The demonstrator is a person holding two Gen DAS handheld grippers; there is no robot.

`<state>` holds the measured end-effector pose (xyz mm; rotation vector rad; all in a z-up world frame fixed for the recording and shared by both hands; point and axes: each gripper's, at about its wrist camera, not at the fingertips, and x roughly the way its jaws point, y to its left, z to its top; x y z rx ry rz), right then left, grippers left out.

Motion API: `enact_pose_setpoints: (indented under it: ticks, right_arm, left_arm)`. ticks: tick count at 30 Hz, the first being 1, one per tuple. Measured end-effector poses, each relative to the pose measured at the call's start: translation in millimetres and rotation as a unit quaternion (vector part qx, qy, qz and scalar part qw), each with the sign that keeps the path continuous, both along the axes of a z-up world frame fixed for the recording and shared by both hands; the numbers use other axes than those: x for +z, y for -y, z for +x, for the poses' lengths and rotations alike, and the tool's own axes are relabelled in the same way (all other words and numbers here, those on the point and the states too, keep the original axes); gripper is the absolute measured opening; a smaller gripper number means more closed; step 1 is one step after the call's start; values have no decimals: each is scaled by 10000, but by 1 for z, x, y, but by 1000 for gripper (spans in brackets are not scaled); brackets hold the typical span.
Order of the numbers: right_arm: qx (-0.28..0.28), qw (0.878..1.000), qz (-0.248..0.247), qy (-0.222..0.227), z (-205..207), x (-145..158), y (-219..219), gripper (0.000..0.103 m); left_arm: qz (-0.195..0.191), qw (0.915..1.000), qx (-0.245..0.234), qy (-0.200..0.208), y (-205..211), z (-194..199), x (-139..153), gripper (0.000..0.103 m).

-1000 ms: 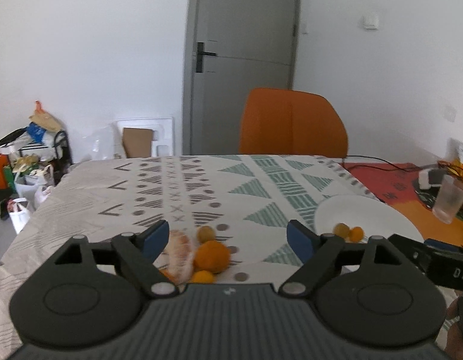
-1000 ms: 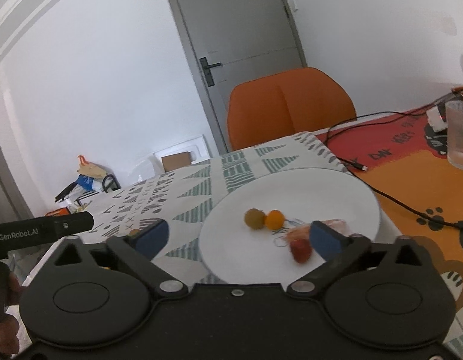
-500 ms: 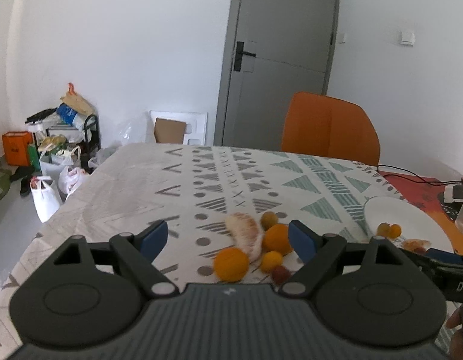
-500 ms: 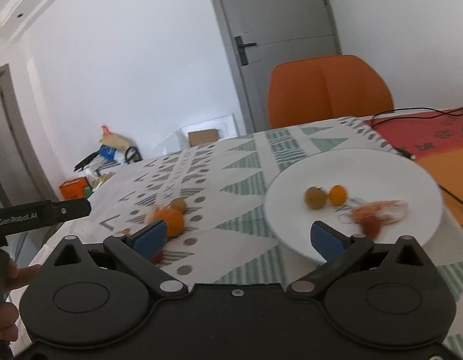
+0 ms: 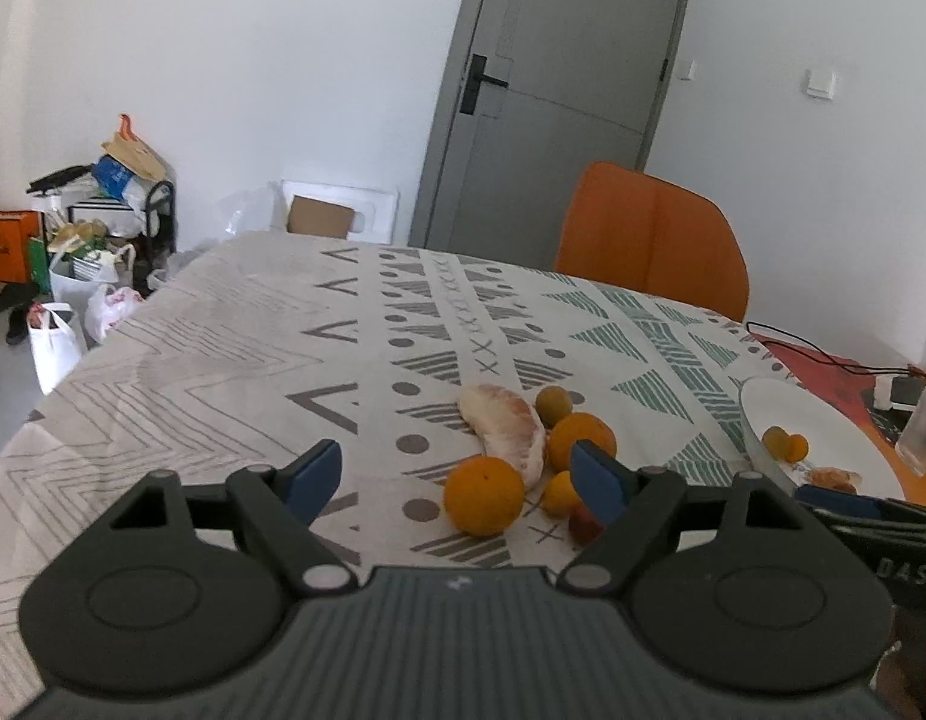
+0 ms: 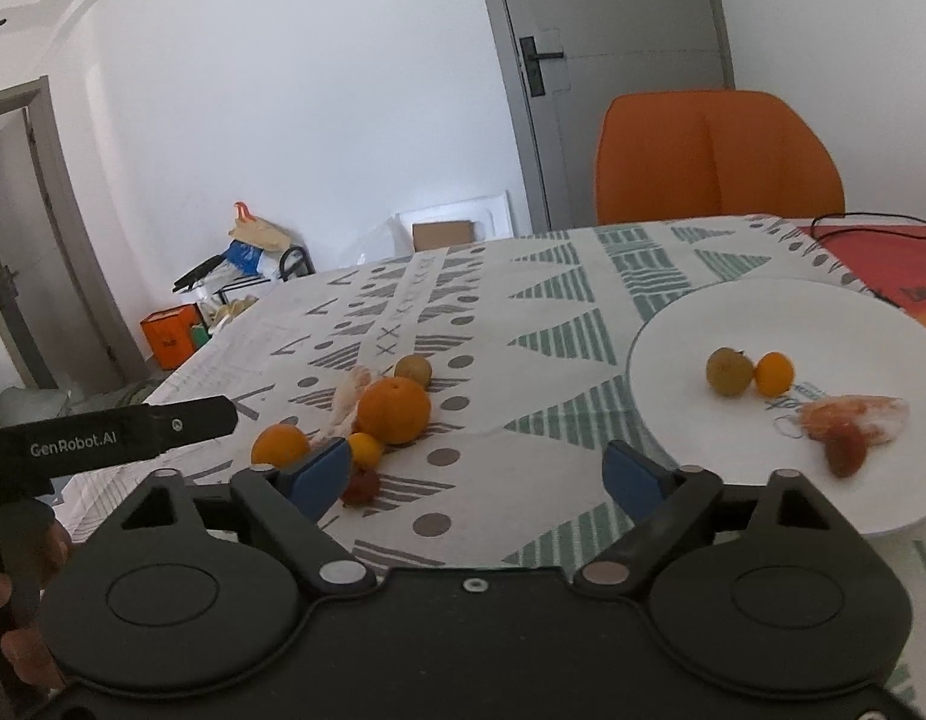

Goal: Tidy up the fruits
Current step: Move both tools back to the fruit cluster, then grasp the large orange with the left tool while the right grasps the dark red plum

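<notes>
Left tongs (image 5: 456, 477) wide but closing, nothing pressed between the pads, hovering over the bench (image 5: 234, 348). Near orange (image 5: 484, 495) just ahead, inside the gap toward the right pad; pomelo segment (image 5: 511, 429) just beyond it, touching; second orange (image 5: 581, 441) behind the right fingertip (image 5: 595, 483); small orange fruit (image 5: 560, 493) and a reddish one (image 5: 583, 525) tucked by that same pad; yellow-green fruit (image 5: 553, 402) farthest ahead. White plate (image 5: 835, 420) well off to the right of these tongs, carrying a few small fruits. Right tongs (image 6: 478, 477) also wide and closing, only patterned cloth in the gap. Fruit pile ahead-left of the left pad: big orange (image 6: 393, 410), smaller orange (image 6: 279, 446), small orange fruit (image 6: 365, 450), red fruit (image 6: 360, 486) touching-close to the pad. Plate (image 6: 703, 480) ahead-right of the right pad, holding a greenish fruit (image 6: 728, 371), a small orange one (image 6: 773, 373), a pink peeled segment (image 6: 853, 414) and a red piece (image 6: 845, 456).
</notes>
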<state>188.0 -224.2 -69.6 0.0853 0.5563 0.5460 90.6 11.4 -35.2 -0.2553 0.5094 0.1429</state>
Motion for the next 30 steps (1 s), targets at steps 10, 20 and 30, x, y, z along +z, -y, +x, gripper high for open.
enact_pose_setpoints:
  ticks: [10, 20, 30]
  right_arm:
    - [181, 9996, -109, -186, 17, -8, -20, 77]
    - [422, 9983, -235, -311, 24, -13, -46, 75]
    - [720, 9959, -367, -396, 18, -19, -72, 63]
  left_arm:
    - [-257, 9991, -202, -260, -5, 25, -21, 60]
    - [-402, 9983, -308, -276, -16, 29, -29, 35]
    - [-471, 9985, 56, -267, -42, 17, -26, 35]
